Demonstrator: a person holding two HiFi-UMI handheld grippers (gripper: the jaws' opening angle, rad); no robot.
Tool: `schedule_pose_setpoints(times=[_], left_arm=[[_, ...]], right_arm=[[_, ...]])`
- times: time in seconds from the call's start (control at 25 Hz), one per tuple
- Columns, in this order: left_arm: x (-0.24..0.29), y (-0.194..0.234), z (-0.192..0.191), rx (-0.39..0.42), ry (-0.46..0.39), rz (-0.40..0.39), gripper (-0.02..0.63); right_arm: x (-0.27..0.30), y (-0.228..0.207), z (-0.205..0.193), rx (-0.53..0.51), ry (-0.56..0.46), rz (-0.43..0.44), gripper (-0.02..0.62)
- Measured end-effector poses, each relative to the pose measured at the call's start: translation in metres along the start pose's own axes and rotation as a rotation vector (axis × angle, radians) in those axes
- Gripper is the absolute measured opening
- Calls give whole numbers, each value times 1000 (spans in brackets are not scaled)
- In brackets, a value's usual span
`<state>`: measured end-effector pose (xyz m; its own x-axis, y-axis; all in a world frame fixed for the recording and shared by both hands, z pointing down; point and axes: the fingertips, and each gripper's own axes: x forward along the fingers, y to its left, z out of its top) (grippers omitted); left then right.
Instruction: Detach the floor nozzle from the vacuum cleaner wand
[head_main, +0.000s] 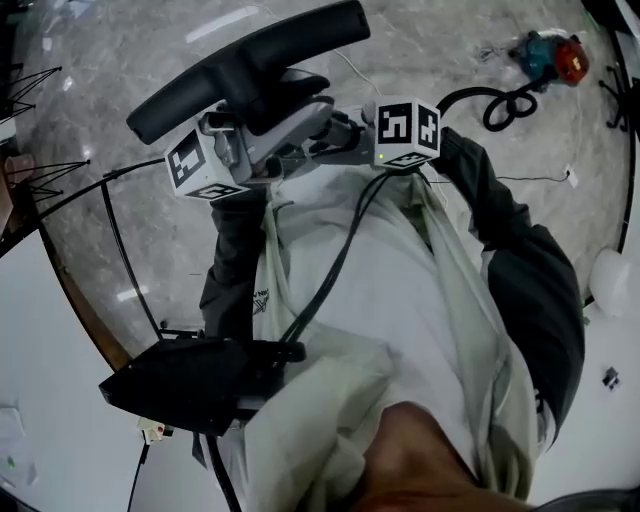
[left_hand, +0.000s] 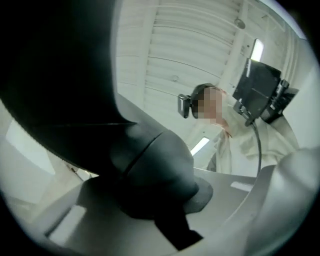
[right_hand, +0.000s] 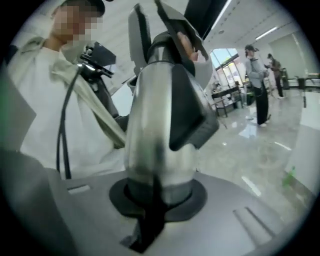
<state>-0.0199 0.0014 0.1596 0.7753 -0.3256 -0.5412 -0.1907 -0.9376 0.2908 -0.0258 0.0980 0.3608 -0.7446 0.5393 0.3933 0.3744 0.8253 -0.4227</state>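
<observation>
The black floor nozzle is held up in front of me, its long bar slanting across the top of the head view. My left gripper is shut on the nozzle's dark rounded neck, which fills the left gripper view between the jaws. My right gripper is shut on the silver end of the wand, a shiny tube with a dark grey latch on its side. The two grippers sit close together, and whether nozzle and wand are still joined is hidden.
A teal and red vacuum body with a coiled black hose lies on the marble floor at the far right. Black tripod legs stand at the left. A black box with cables hangs at my chest. People stand in the background.
</observation>
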Motion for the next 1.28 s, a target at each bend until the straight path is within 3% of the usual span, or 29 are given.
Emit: schedule_pose_setpoints(times=[0.08, 0.24, 0.32, 0.36, 0.44, 0.6, 0.68, 0.72, 0.8, 0.88, 1.0, 1.08, 1.16, 1.2, 1.28], left_arm=[[-10, 23, 2, -24, -4, 152, 72], [-33, 68, 0, 1, 10, 552, 72], [-42, 82, 0, 7, -4, 658, 72], [-42, 83, 0, 9, -7, 655, 72], [-35, 74, -1, 20, -2, 555, 72], [-11, 17, -2, 50, 8, 113, 72], [-5, -2, -7, 52, 24, -30, 74], [-3, -2, -9, 47, 27, -40, 74], [-3, 16, -9, 29, 19, 47, 72], [-11, 44, -7, 13, 23, 235, 72], [-38, 83, -5, 9, 27, 590, 72], [-52, 93, -4, 7, 11, 711, 72], [-50, 90, -4, 7, 7, 676, 72], [-44, 83, -5, 8, 12, 612, 73], [-28, 58, -7, 1, 7, 394, 74]], right_arm=[[7, -20, 0, 39, 3, -181, 40], [-10, -78, -7, 24, 81, -740, 40], [-20, -95, -10, -1, 120, -889, 40], [-21, -99, -10, -13, 128, -904, 40], [-18, -93, -10, -37, 110, -823, 40], [-1, -45, -9, -72, 33, -361, 43], [1, -25, -12, -76, 36, -191, 43], [1, -23, -13, -68, 35, -160, 43], [0, -33, -13, -31, 22, -216, 41], [-2, -56, -11, 8, 21, -405, 41], [-10, -93, -16, 28, 80, -772, 41], [-13, -103, -20, 17, 118, -882, 41], [-14, -105, -20, -13, 126, -880, 41], [-13, -100, -20, -28, 119, -835, 41], [-8, -81, -22, -61, 90, -648, 41]])
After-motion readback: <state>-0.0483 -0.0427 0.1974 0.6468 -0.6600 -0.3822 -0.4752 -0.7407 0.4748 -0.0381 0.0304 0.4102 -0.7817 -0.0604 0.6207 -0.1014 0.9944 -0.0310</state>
